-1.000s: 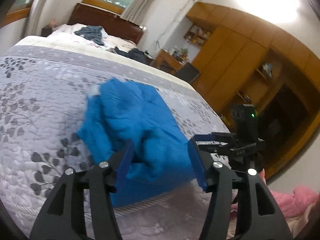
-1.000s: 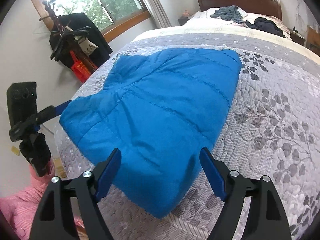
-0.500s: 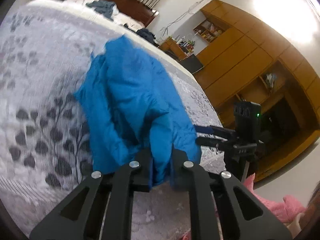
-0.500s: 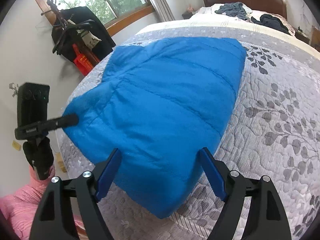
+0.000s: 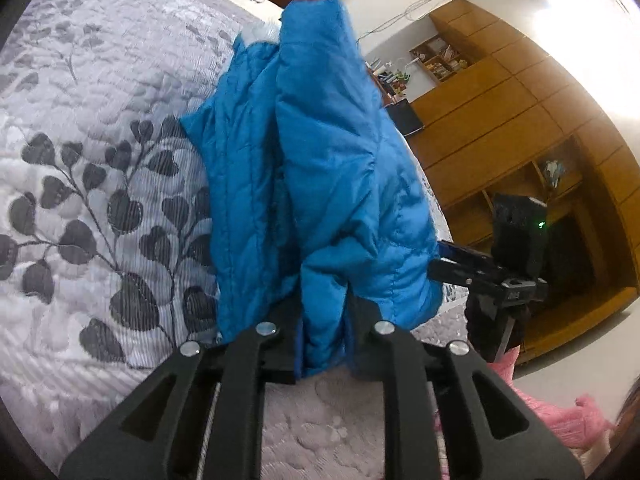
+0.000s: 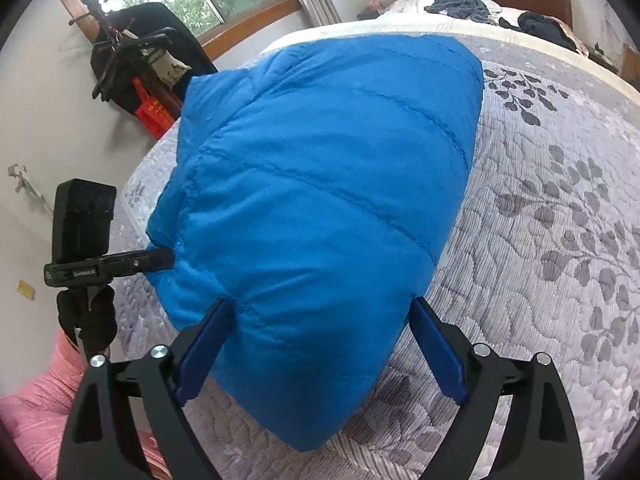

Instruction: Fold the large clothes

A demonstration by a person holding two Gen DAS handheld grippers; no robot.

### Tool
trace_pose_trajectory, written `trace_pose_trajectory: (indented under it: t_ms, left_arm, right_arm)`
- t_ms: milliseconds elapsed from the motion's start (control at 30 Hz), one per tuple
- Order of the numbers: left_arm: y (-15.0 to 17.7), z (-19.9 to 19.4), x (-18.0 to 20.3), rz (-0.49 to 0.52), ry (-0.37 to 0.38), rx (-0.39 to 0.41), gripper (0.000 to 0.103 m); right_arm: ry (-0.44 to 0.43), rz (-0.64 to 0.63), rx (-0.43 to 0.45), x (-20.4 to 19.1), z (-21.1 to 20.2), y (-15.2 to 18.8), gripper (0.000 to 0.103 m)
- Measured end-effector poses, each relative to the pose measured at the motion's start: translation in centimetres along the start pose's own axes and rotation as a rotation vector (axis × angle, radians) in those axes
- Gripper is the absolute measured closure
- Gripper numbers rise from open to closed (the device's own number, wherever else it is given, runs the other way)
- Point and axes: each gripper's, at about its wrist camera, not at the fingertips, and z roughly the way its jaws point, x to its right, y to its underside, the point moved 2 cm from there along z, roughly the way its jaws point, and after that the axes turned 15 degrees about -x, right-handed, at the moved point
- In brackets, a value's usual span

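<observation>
Left gripper [image 5: 322, 344] now clamps jacket [image 6: 328, 184]; bedspread [image 6: 560, 240] below.

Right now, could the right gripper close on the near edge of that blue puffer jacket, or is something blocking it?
Probably yes. The right gripper is open, with its blue fingers on either side of the blue puffer jacket's near edge. Nothing lies between them but the jacket. The left gripper holds another part, off to the side.

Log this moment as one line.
left gripper: shut on blue jacket corner, lifted | right gripper: open, straddling near hem | jacket on grey bedspread
</observation>
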Motion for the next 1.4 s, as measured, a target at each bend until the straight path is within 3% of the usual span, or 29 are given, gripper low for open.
trace_pose_trajectory:
  t_ms: [267, 400, 533, 667, 967, 1400]
  left_arm:
    - [0.9, -5.4, 7.2, 0.163, -0.205, 0.158, 0.067]
    - [-0.5, -4.5, 9.3, 0.211, -0.264, 0.158, 0.067]
    - [-1.6, -3.3, 8.3, 0.196, -0.353, 0.139, 0.068]
    - [-2.2, -2.6, 5.6, 0.135, -0.335, 0.109, 0.065]
    - [-1.8, -0.8, 3.3, 0.110, -0.343, 0.056, 0.064]
    - [-1.1, -1.0, 5.6, 0.116, -0.408, 0.081, 0.064]
  right_arm:
    - [0.000, 0.008, 0.036, -0.2, -2.5, 0.9, 0.016]
    - [0.004, 0.005, 0.039, -0.6, -2.8, 0.9, 0.016]
    - [0.000, 0.014, 0.035, -0.5, -2.6, 1.0, 0.016]
    - [0.003, 0.021, 0.025, -0.1, -2.2, 0.9, 0.016]
    - [-0.007, 0.018, 0.010, 0.2, -1.4, 0.5, 0.016]
    - [-0.010, 0.011, 0.007, 0.1, -1.5, 0.0, 0.016]
